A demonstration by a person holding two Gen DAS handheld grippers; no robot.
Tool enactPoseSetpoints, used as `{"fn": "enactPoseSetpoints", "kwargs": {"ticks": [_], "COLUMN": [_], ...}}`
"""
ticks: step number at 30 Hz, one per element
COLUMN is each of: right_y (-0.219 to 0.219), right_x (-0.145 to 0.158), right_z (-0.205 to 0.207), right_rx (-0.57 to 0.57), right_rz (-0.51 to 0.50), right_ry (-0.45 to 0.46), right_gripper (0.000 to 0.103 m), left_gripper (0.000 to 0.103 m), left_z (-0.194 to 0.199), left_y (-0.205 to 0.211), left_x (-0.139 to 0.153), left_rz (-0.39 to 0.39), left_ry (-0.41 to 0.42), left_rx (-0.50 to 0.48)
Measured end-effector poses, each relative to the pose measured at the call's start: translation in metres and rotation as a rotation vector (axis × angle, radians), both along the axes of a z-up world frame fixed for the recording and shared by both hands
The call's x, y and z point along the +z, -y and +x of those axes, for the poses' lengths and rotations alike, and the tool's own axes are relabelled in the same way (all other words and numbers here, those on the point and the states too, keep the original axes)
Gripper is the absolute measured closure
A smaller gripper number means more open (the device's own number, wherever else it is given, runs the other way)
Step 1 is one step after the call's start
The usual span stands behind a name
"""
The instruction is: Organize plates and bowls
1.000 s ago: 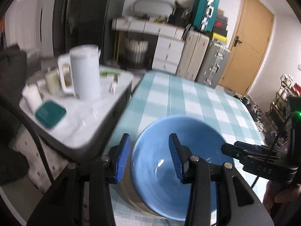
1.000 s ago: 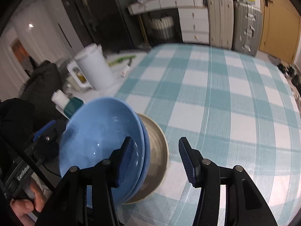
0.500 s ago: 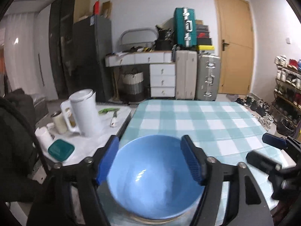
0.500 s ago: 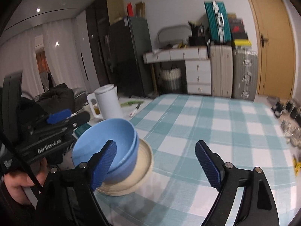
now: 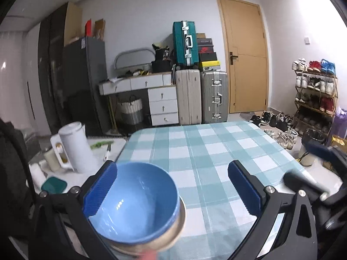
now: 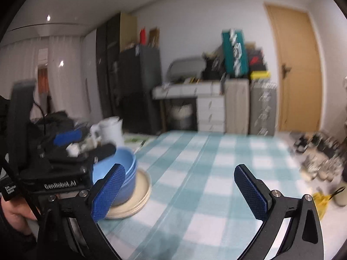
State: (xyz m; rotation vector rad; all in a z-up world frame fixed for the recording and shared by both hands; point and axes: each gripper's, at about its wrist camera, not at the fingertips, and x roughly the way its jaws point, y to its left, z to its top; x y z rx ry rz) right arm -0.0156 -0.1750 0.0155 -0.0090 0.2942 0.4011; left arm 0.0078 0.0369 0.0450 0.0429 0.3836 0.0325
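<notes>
Both tongs stand released. Your left gripper [image 5: 172, 189] and right gripper [image 6: 180, 191] have just been opening, and their jaws now gape wide with nothing pressed between the pads.

Risk first. The blue bowls [image 6: 118, 171] are nested and sit on the beige plates [image 6: 135, 197], and that pile rests at the near left corner of the checked table [image 5: 216, 151], close to the edge that faces the white side table [image 5: 108, 149]. A careless sweep of your left gripper, whose left finger [image 5: 100, 189] shows right against the bowl rim in its own view, could nudge the pile toward that edge or tip the top bowl. The bowls are glazed and, I judge, slippery on one another. (The right wrist view is blurred, so whether the finger touches the rim cannot be told.)

Position of the work: in the left wrist view the top bowl [image 5: 134, 203] lies low and left, overlapping the left finger and well clear of the right one. In the right wrist view the pile lies behind the left finger, beside your left gripper's body [image 6: 58, 173], and outside the jaw gap.

The stack looks complete; withdraw straight back.
</notes>
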Motion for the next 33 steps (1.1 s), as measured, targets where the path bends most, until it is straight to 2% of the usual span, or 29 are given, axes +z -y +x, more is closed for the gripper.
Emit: {"fn": "enactPoseSetpoints", "kwargs": {"ticks": [4, 8, 12, 16, 22, 30, 33], "right_y": [0.009, 0.015, 0.014, 0.009, 0.009, 0.002, -0.005], "right_x": [0.003, 0.009, 0.012, 0.01, 0.006, 0.003, 0.0], "right_z": [-0.01, -0.021, -0.031, -0.03, -0.024, -0.022, -0.022], "right_rx": [-0.074, -0.056, -0.064, -0.087, -0.1, -0.034, -0.027], "right_rz": [-0.021, 0.005, -0.01, -0.057, -0.05, -0.026, -0.046], "right_ry": [0.014, 0.001, 0.017, 0.017, -0.011, -0.037, -0.043], "right_gripper": [0.001, 0.001, 0.001, 0.001, 0.001, 0.001, 0.001], "left_gripper": [0.0, 0.0, 0.0, 0.0, 0.0, 0.0, 0.0], "left_z": [-0.007, -0.013, -0.023, -0.027, -0.022, -0.026, -0.026], "left_y": [0.011, 0.026, 0.034, 0.032, 0.019, 0.013, 0.009], "left_x": [-0.009, -0.02, -0.023, -0.021, -0.022, -0.02, -0.02], "left_rz": [-0.02, 0.03, 0.043, 0.026, -0.052, -0.046, -0.055], "left_ry": [-0.022, -0.055, -0.049, -0.036, -0.072, -0.046, -0.046], "left_rx": [0.02, 0.011, -0.016, -0.02, -0.008, 0.05, 0.058]}}
